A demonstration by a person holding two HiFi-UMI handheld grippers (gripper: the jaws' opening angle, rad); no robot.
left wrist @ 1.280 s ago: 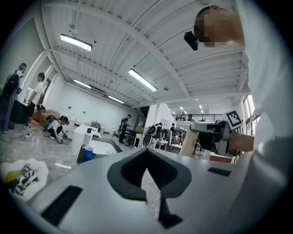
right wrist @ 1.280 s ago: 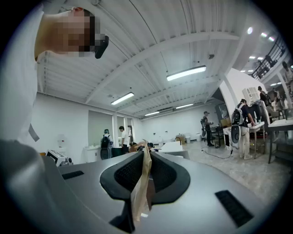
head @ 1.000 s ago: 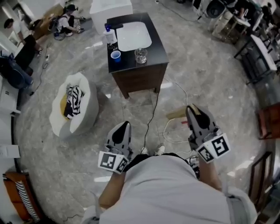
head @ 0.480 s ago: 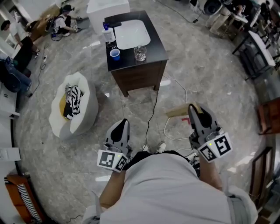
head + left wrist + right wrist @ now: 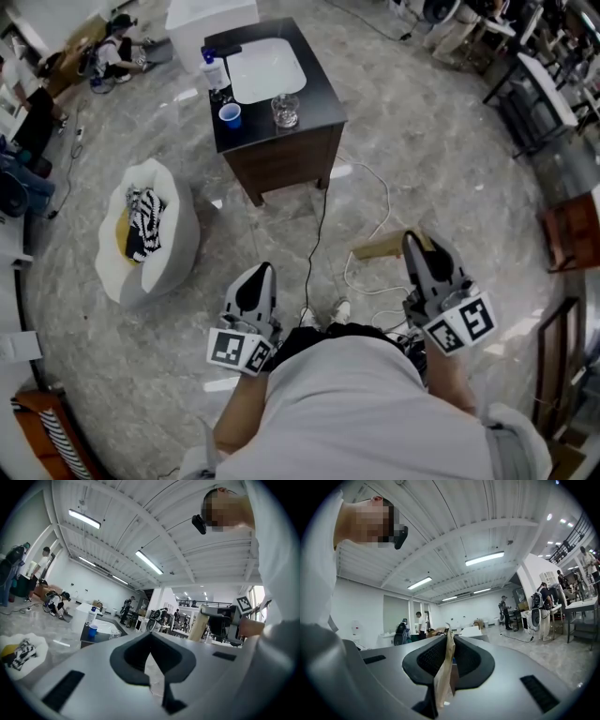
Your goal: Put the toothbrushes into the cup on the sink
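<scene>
the dark sink cabinet [image 5: 281, 157] stands at twelve o'clock, well apart from the person, with its white basin [image 5: 267, 70] on top. a white beanbag [image 5: 167, 258] holding striped cloth lies at ten o'clock. the right gripper [image 5: 412, 242], at four o'clock, is clenched on a flat tan pack [image 5: 380, 249]. the left gripper [image 5: 261, 274], at seven o'clock, is closed with nothing in it. the blue cup [image 5: 229, 114] sits at the basin's seven o'clock, with a clear glass [image 5: 285, 110] near at its three o'clock
</scene>
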